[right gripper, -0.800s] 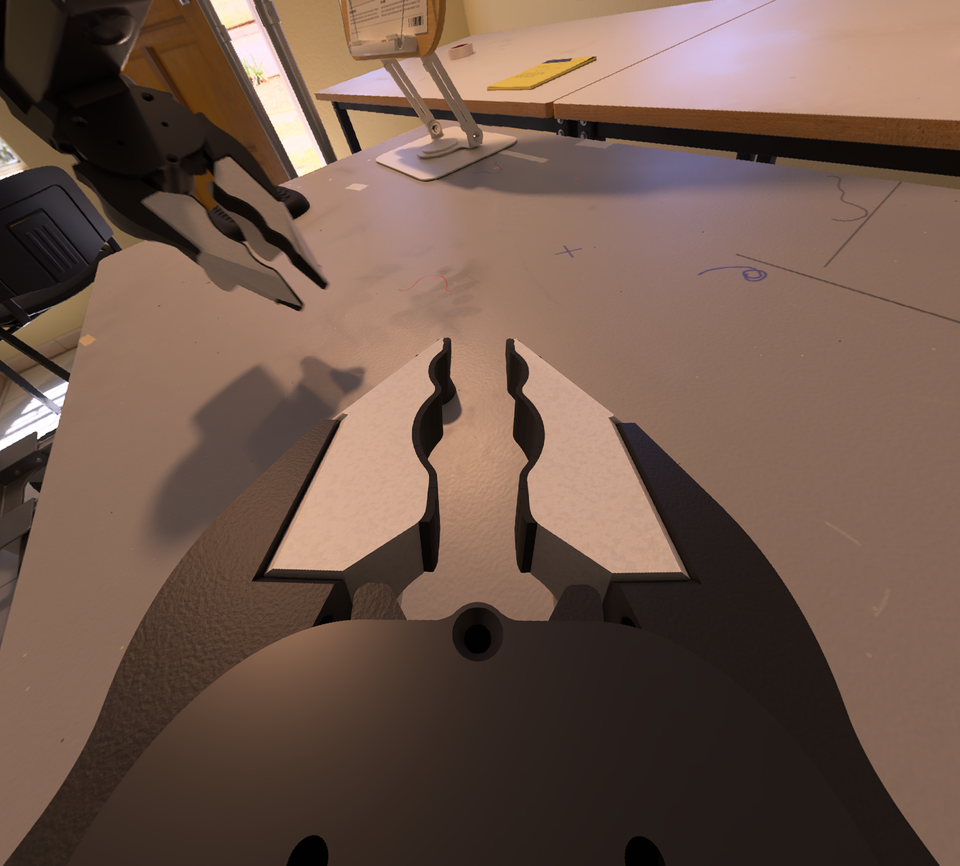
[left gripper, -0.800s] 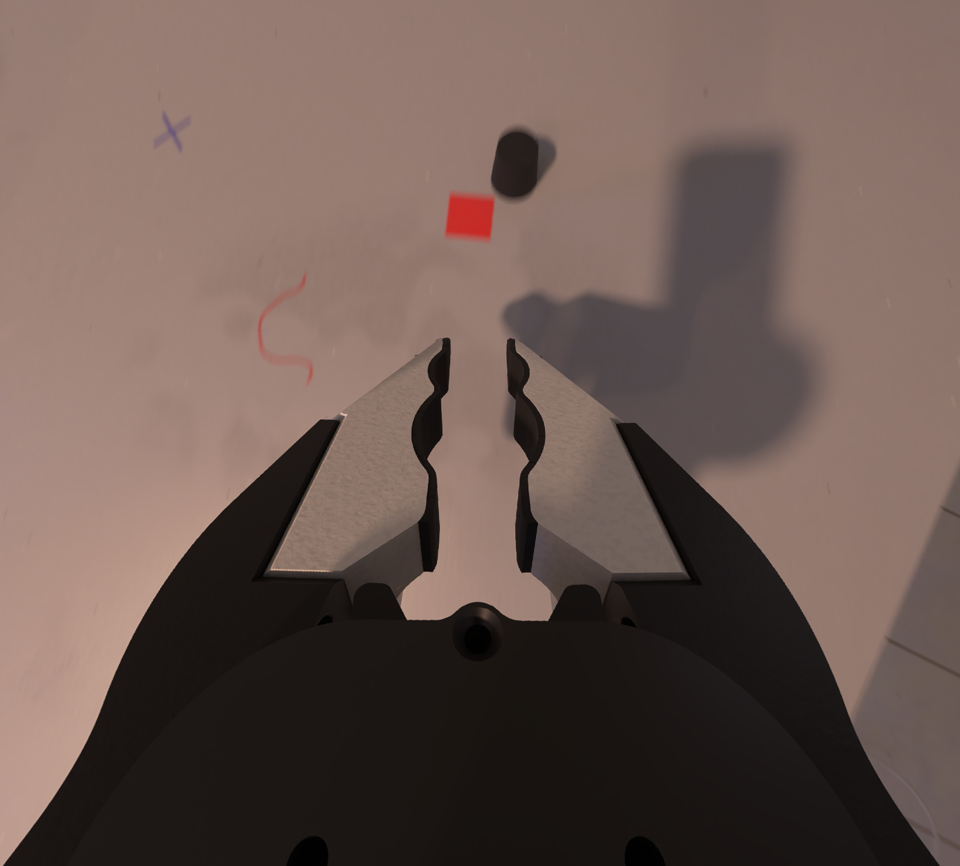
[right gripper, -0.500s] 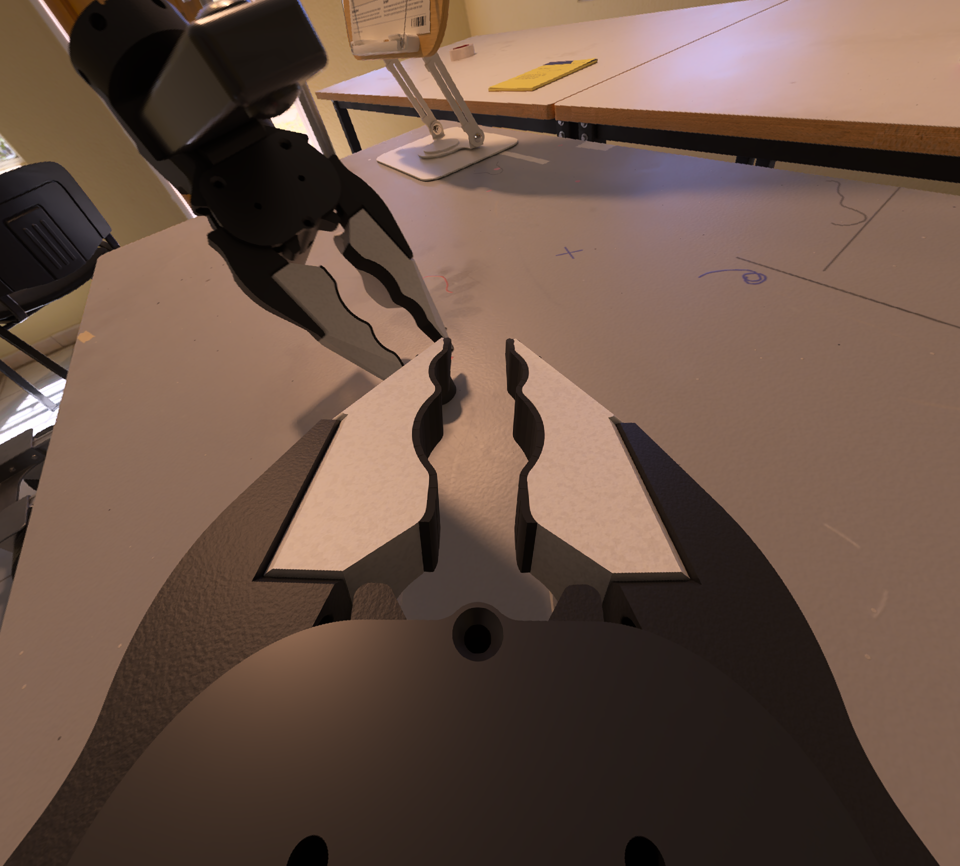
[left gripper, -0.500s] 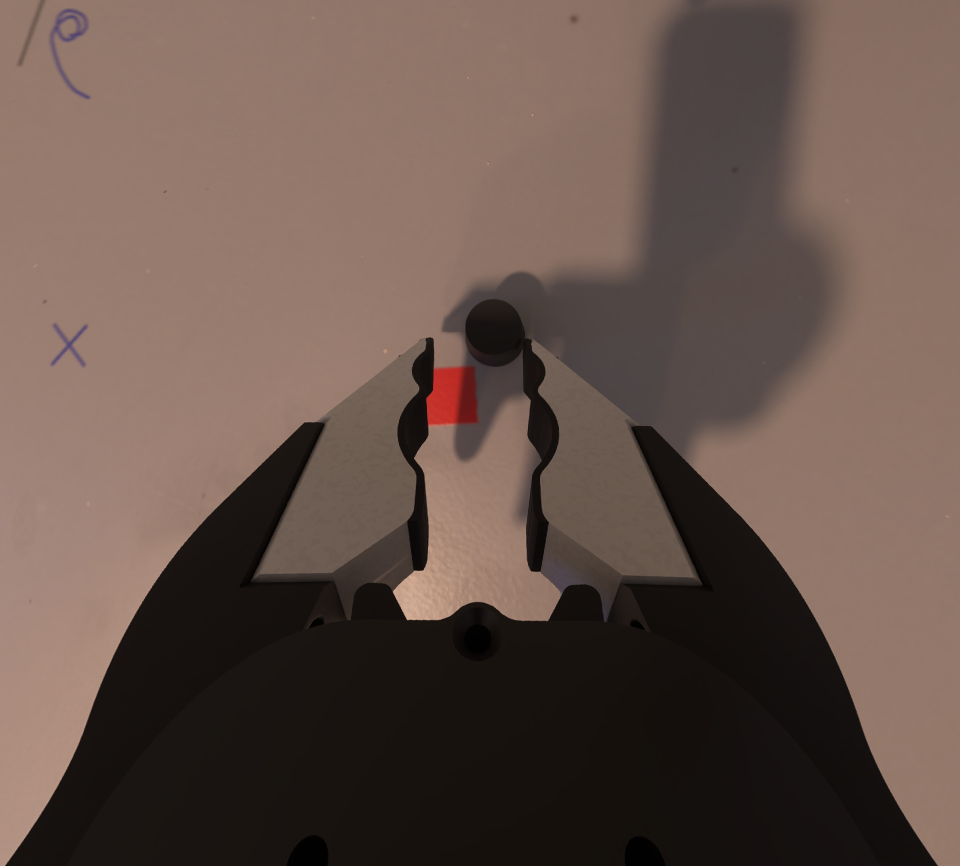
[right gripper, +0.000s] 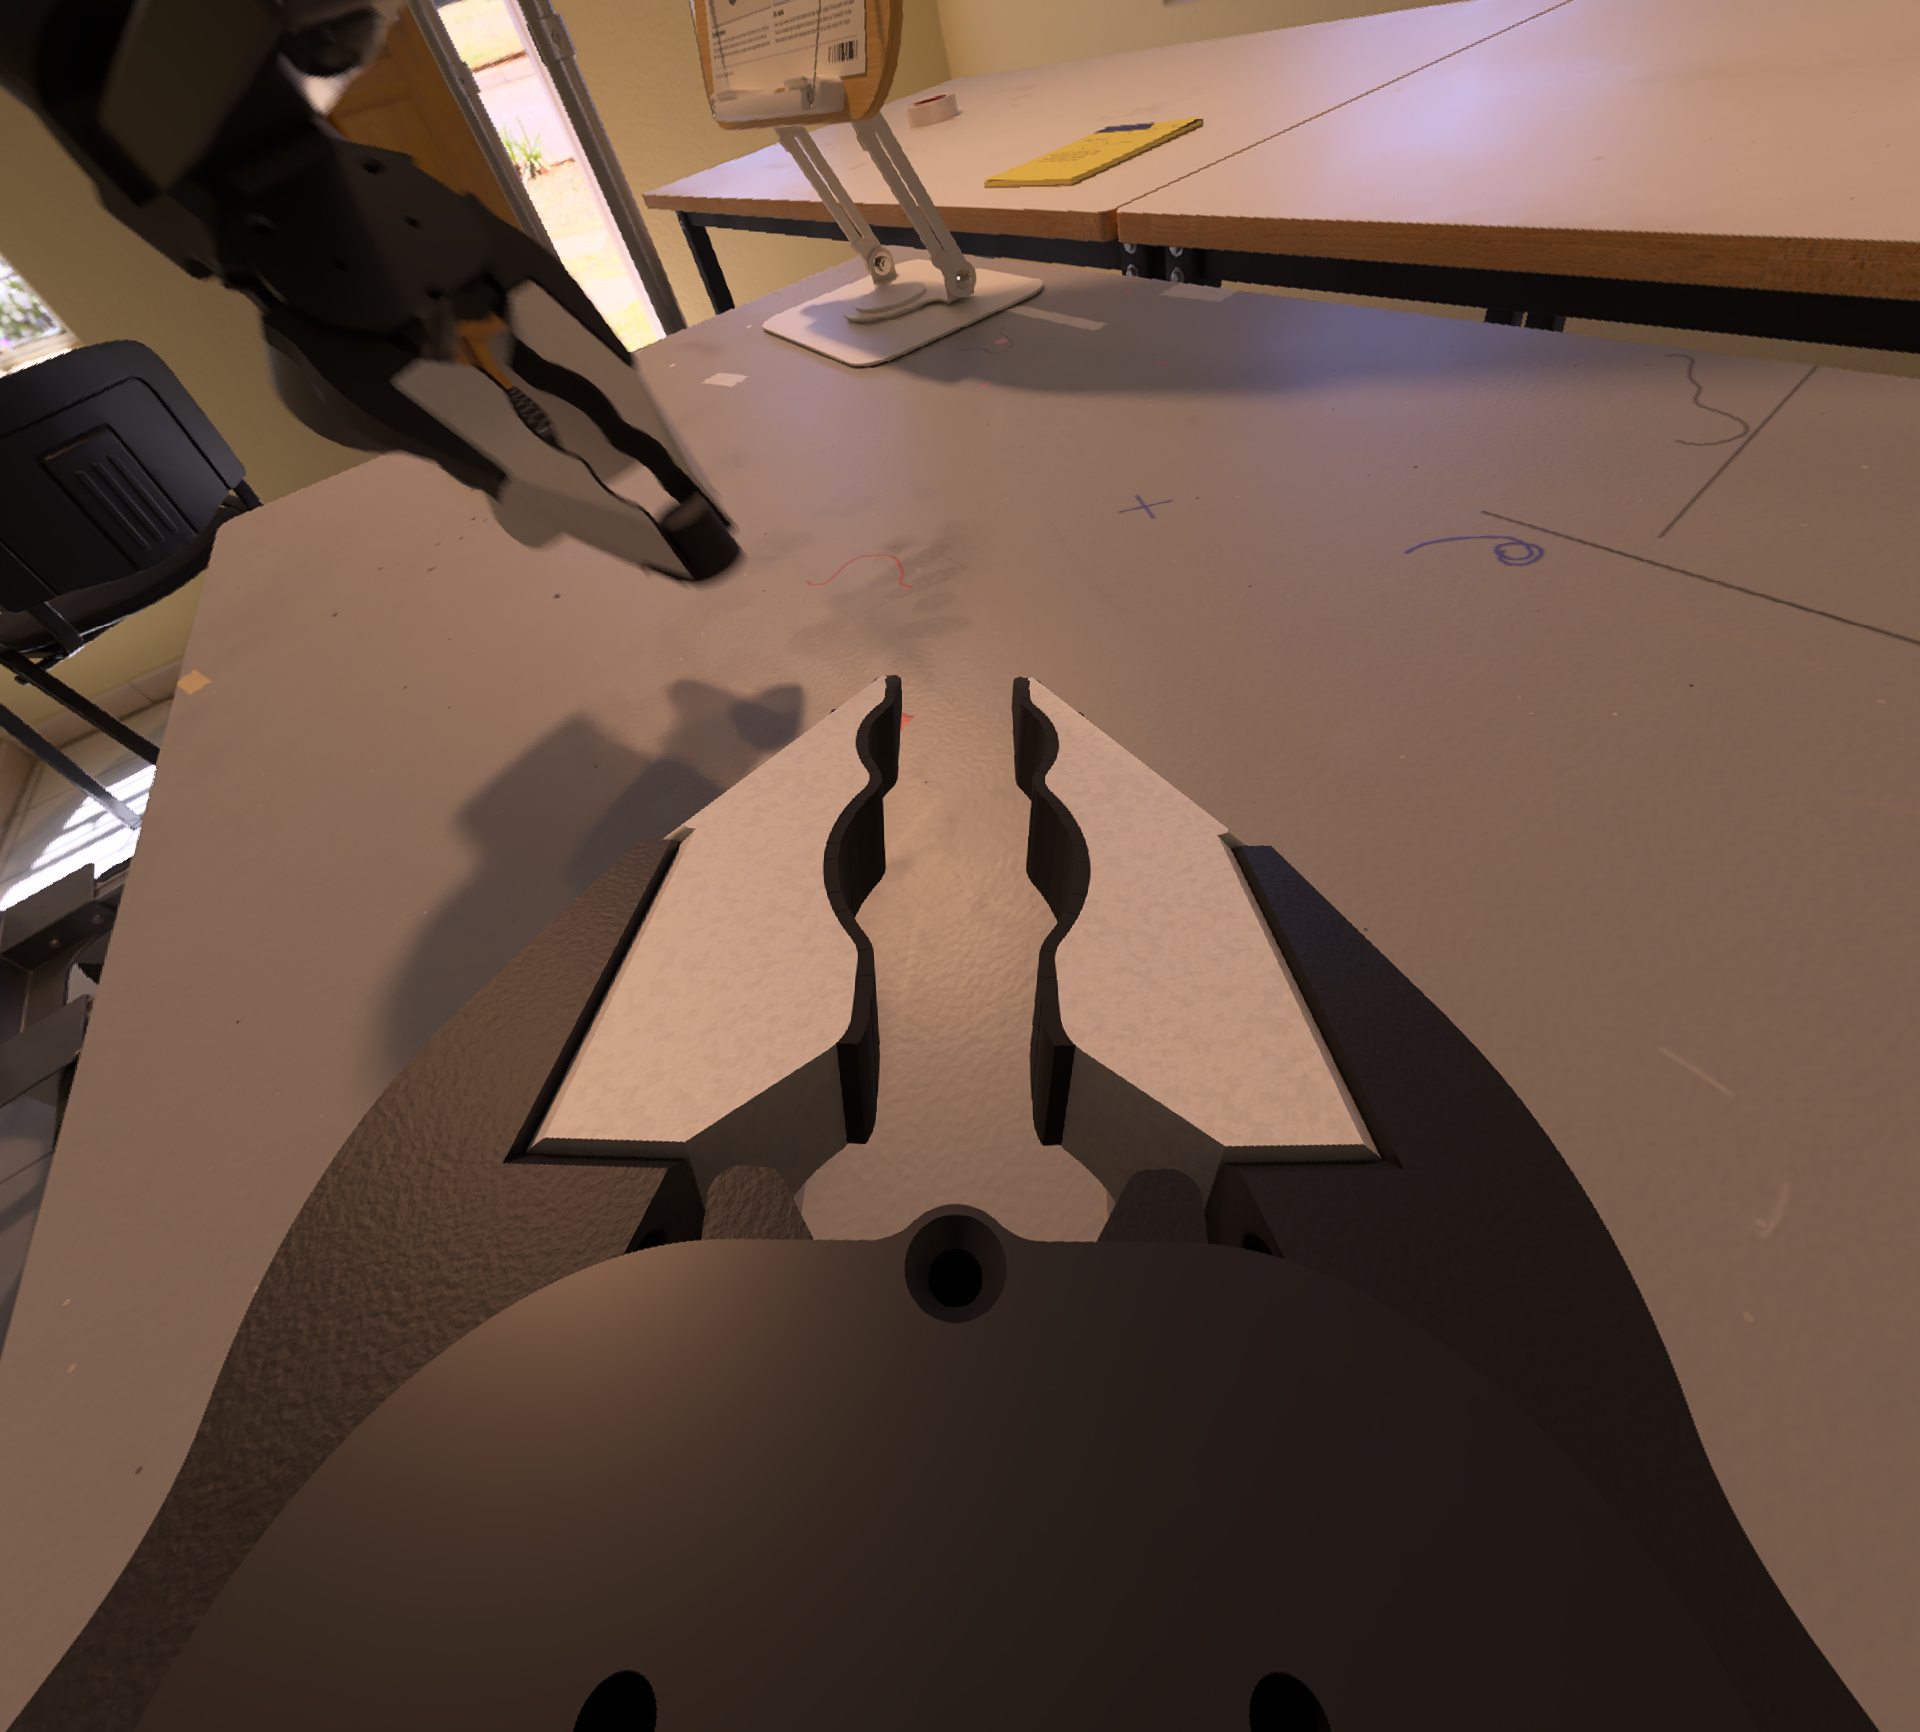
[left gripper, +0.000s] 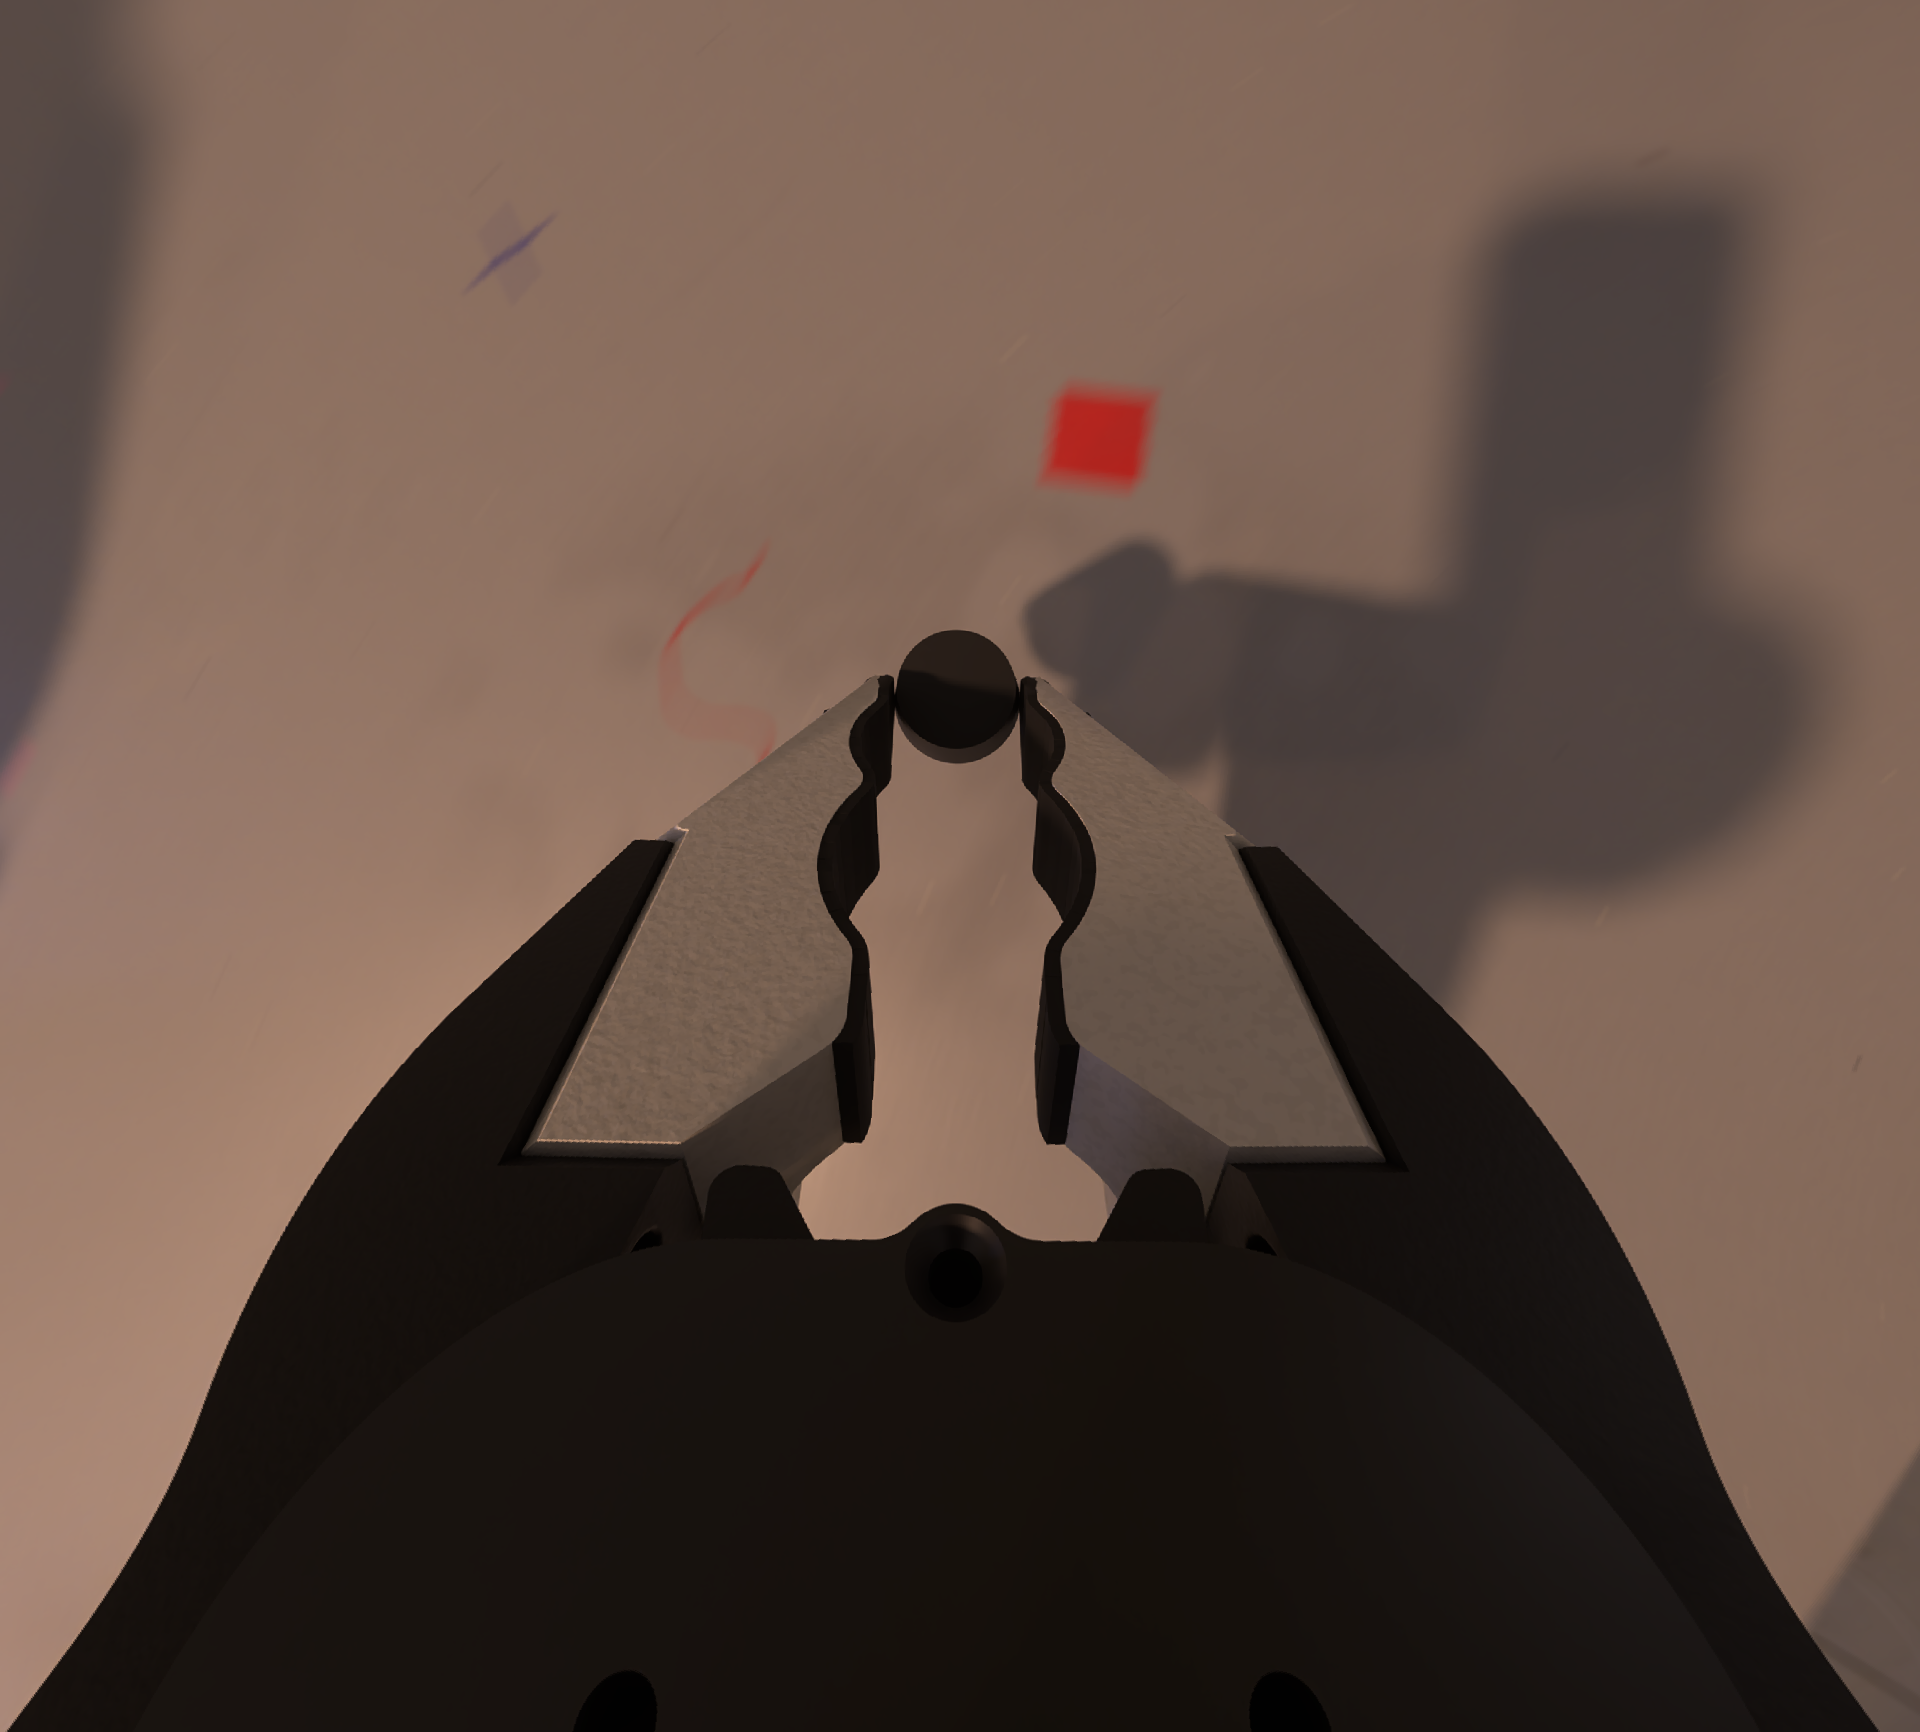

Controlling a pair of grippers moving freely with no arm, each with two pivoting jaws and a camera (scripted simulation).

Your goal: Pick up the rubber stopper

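Note:
The black rubber stopper sits clamped between the tips of my left gripper, lifted off the table. A red square marker lies on the table beyond it. In the right wrist view the left gripper hangs above the table at the left with the stopper in its tips. My right gripper is open and empty, low over the table, with nothing between its fingers.
A board on a white stand stands at the back of the grey table. A second table with a yellow pad lies behind. A black chair is at the left edge. Pen scribbles mark the tabletop.
My left gripper closed on the stopper and rose with it; the red square now lies farther off. The right gripper has not moved.

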